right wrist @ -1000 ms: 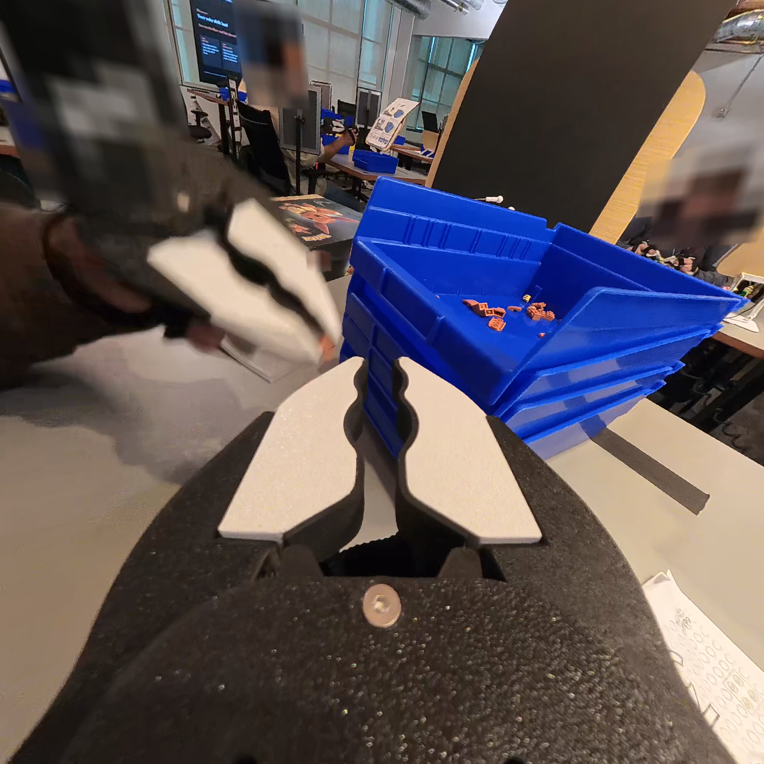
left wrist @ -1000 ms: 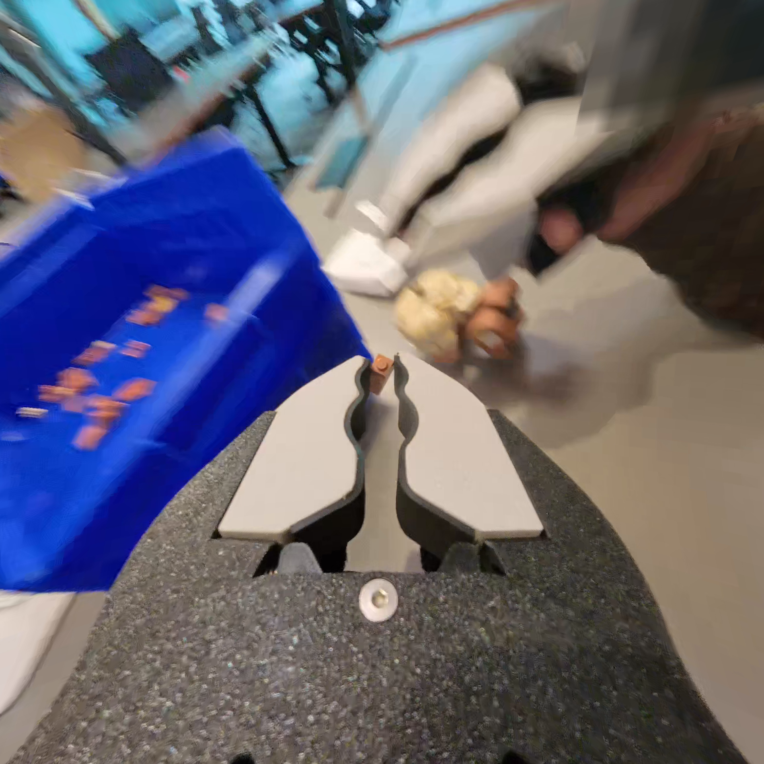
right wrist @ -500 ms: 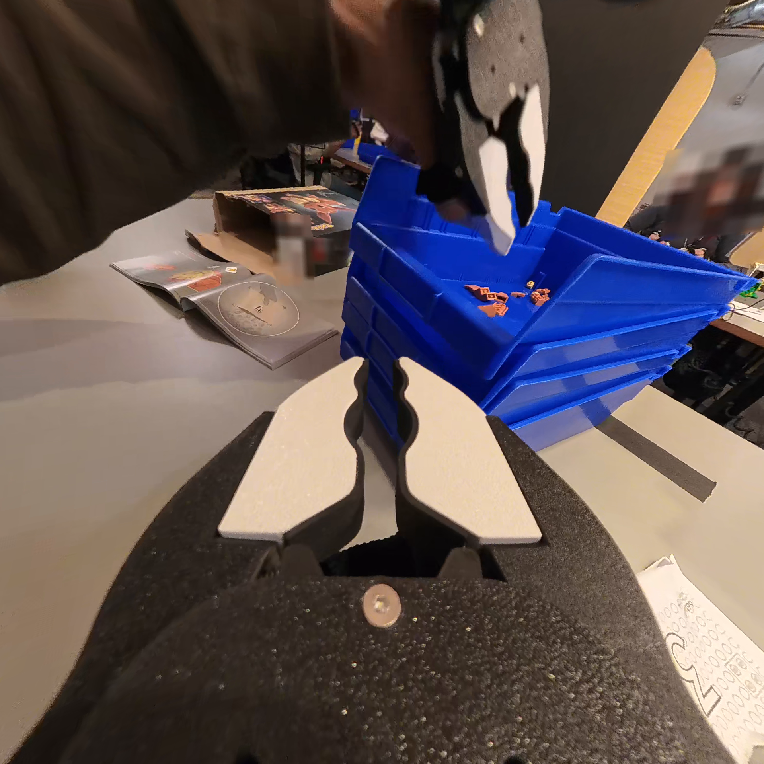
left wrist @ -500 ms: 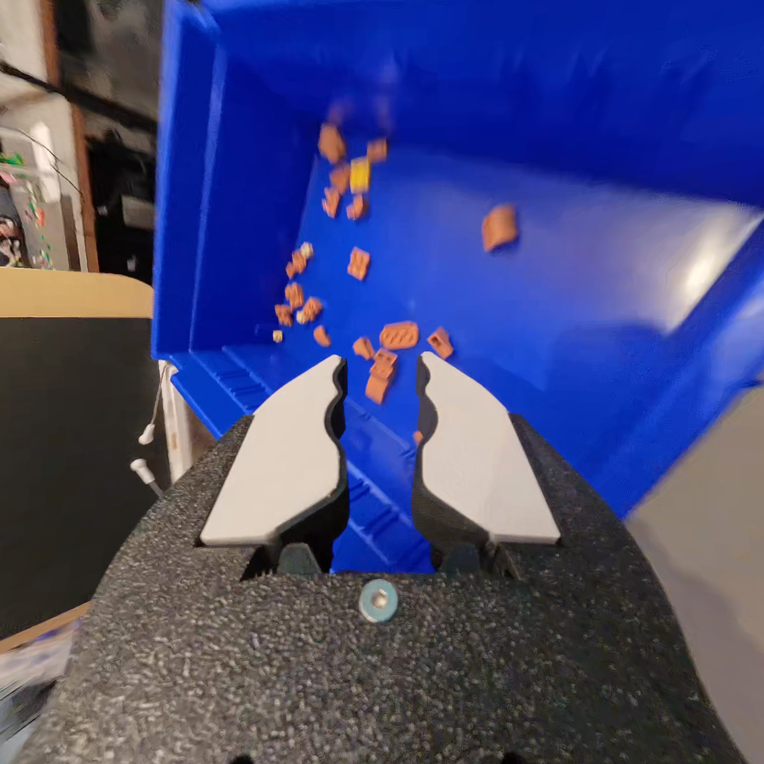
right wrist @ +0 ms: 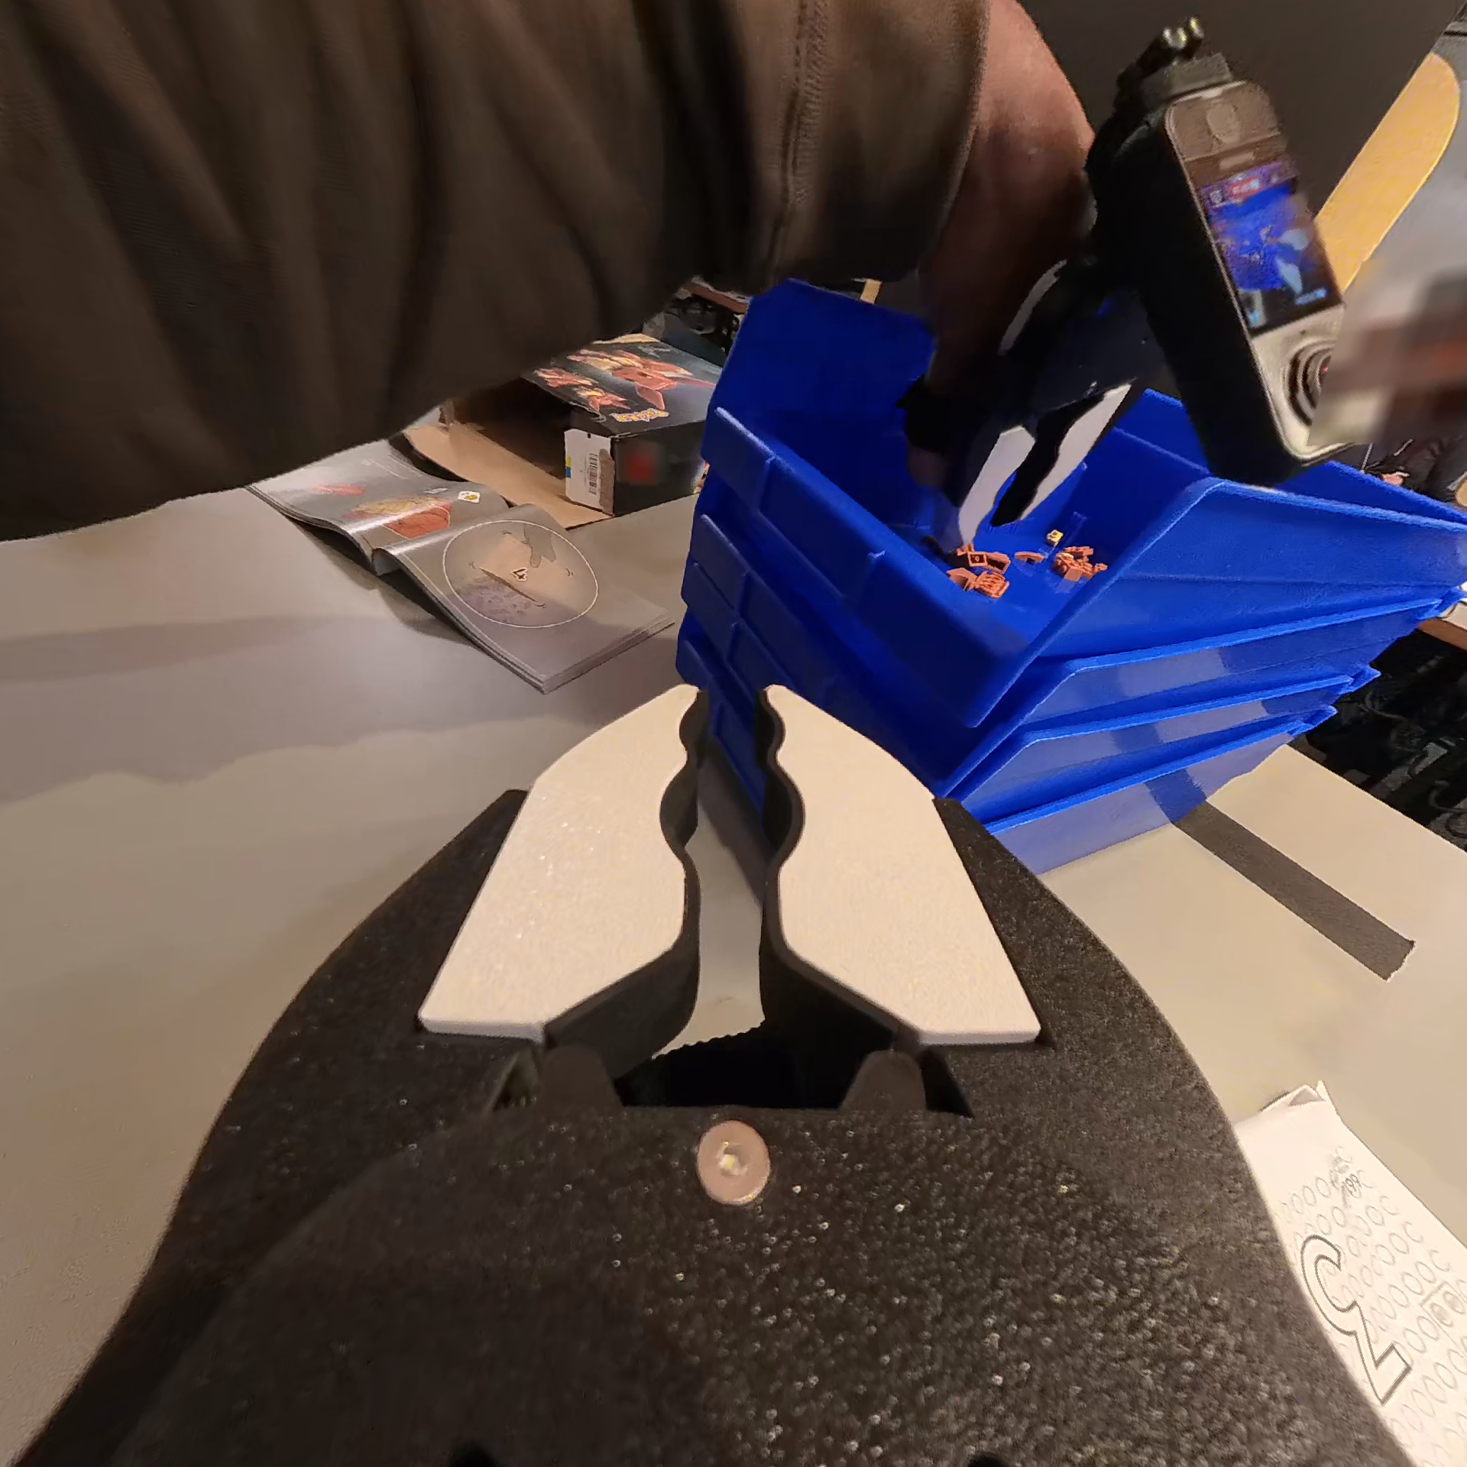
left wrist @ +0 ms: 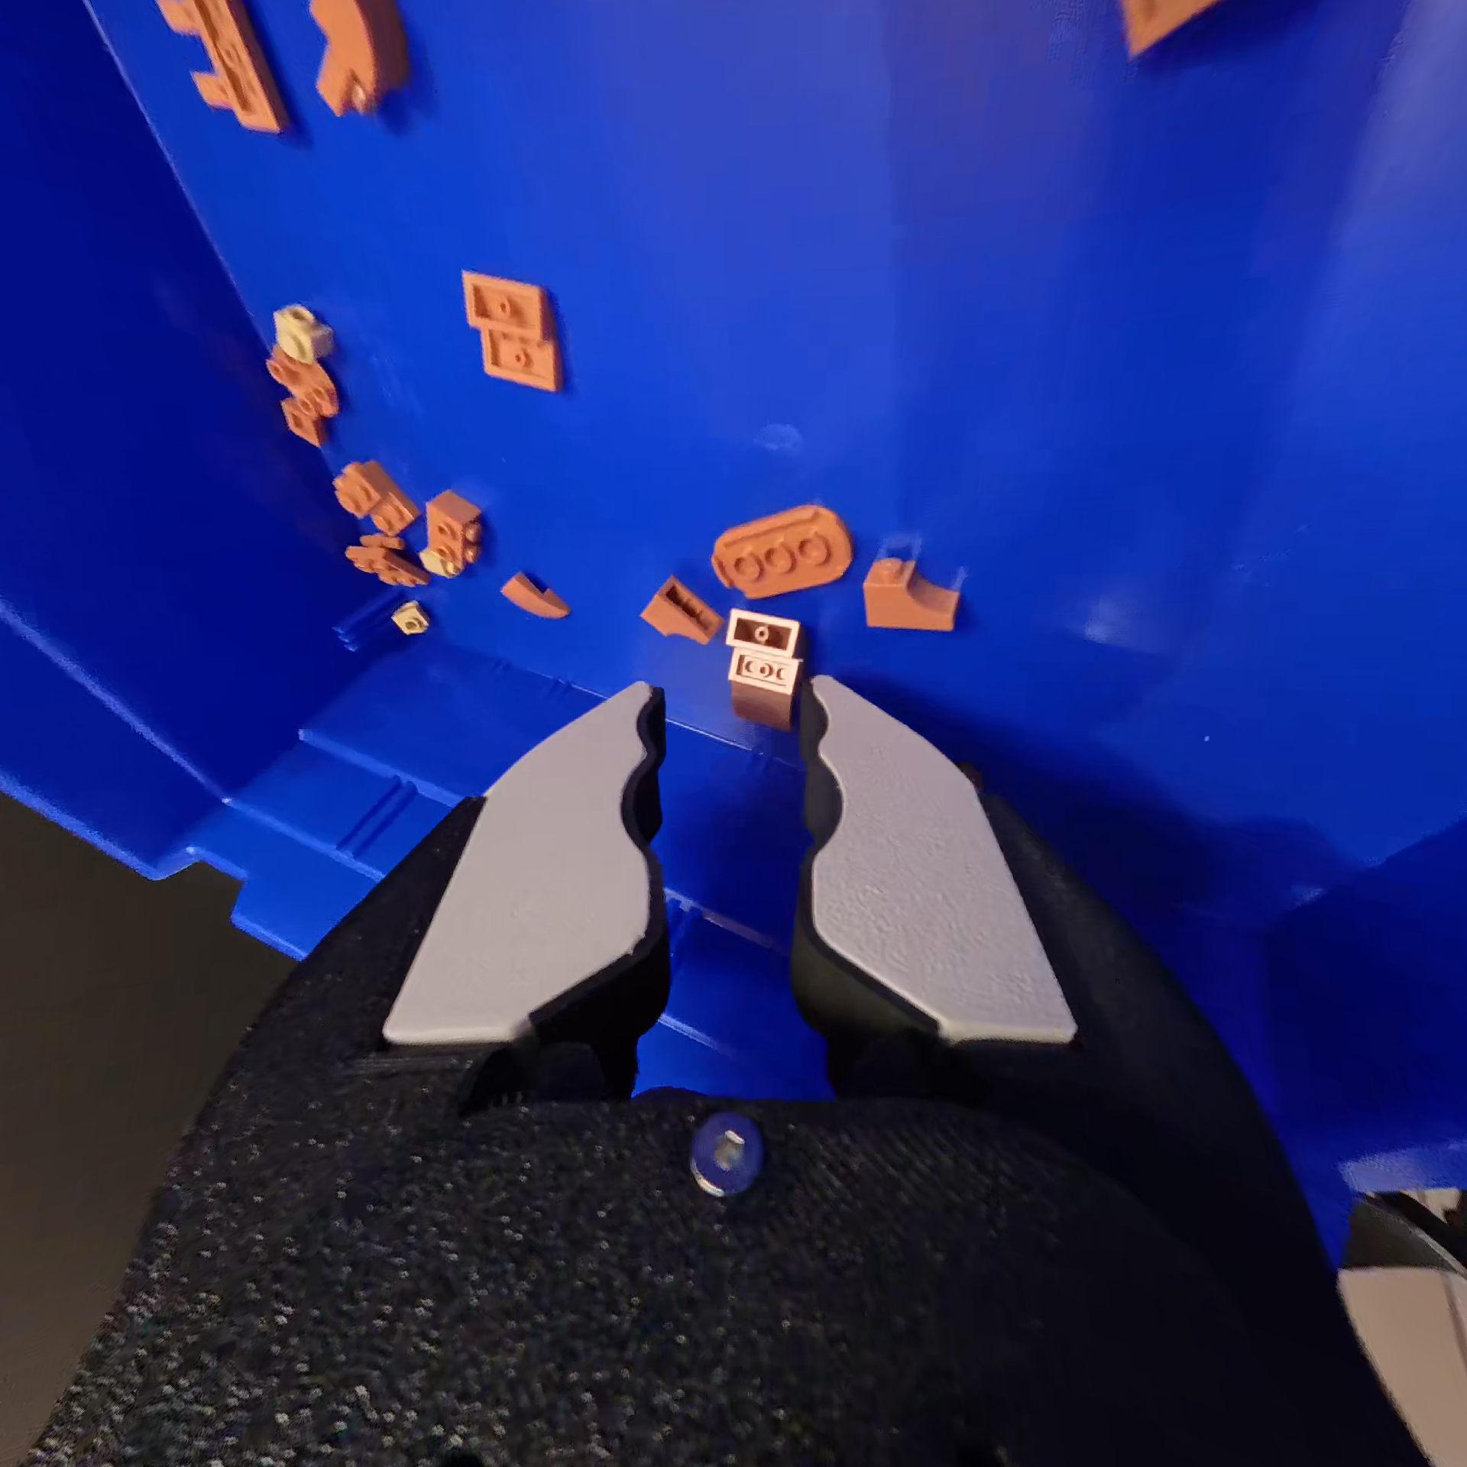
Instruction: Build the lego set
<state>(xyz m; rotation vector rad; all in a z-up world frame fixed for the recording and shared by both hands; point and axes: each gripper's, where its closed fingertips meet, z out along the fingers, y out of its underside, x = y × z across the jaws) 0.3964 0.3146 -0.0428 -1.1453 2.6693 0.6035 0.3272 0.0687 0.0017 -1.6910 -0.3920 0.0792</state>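
My left gripper is open, down inside the top blue bin. Several loose orange bricks lie on the bin floor. A small orange brick sits just past my fingertips, close to the right one, with no grip on it. An oval plate and a slope brick lie just beyond. In the right wrist view the left gripper points down into the bin over the bricks. My right gripper is shut and empty, low over the table before the bin stack.
The bins are stacked on a grey table. An open instruction booklet and a set box lie left of the stack. A printed sheet and a black tape strip are on the right. A person's sleeve crosses above. Spacing between my two grippers at the tips: around 25 centimetres. The oval plate is closer to my left gripper, around 4 centimetres from its tips; the right tips are 25 centimetres off. Seen from the right wrist view as well. From my left tips it is roughly 4 centimetres to the slope brick; from my right, 20 centimetres.
My left gripper swung from over the table into the bin, went lower and opened. The small orange brick it pinched is no longer gripped. The right gripper stayed put.
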